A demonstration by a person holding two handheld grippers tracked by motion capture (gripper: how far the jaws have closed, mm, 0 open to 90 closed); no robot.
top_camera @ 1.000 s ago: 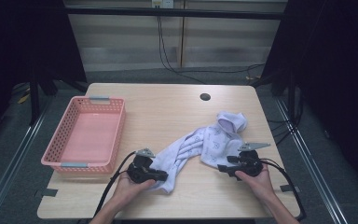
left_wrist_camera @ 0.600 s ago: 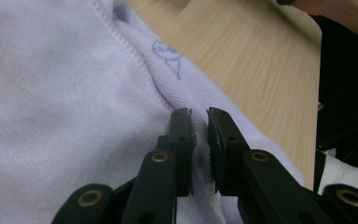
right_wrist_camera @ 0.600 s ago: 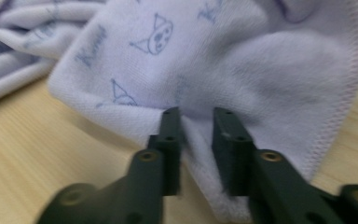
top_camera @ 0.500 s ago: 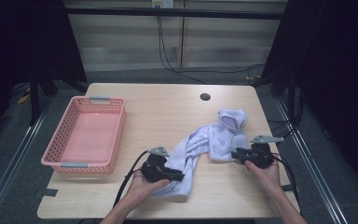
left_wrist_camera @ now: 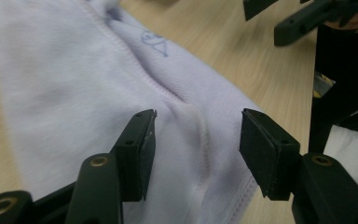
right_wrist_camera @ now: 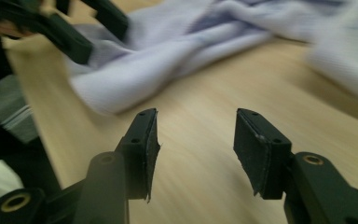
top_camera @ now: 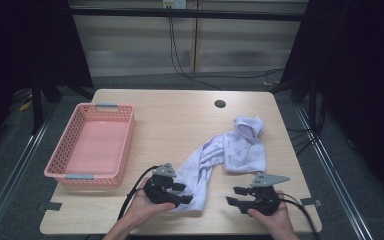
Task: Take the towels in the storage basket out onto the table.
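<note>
Your left gripper has just opened, its jaws gaping over the hem of the white hooded garment, while your right gripper, reopening empty, sits just beside that hem.

- Left gripper: matte black body at 7 o'clock on the table, a grey three-cornered plate on top and a black cable looping off toward the near edge.
- Right gripper: the same black build at 5 o'clock, its grey plate pointing to 3 o'clock, a black cable trailing to the right.
- Close up, each jaw is a black bar ending in a square, ribbed pad with small screw holes along its side.
- Brass-coloured rivets sit at the jaw pivots.
- Forearms bare, no sleeves in sight.
</note>
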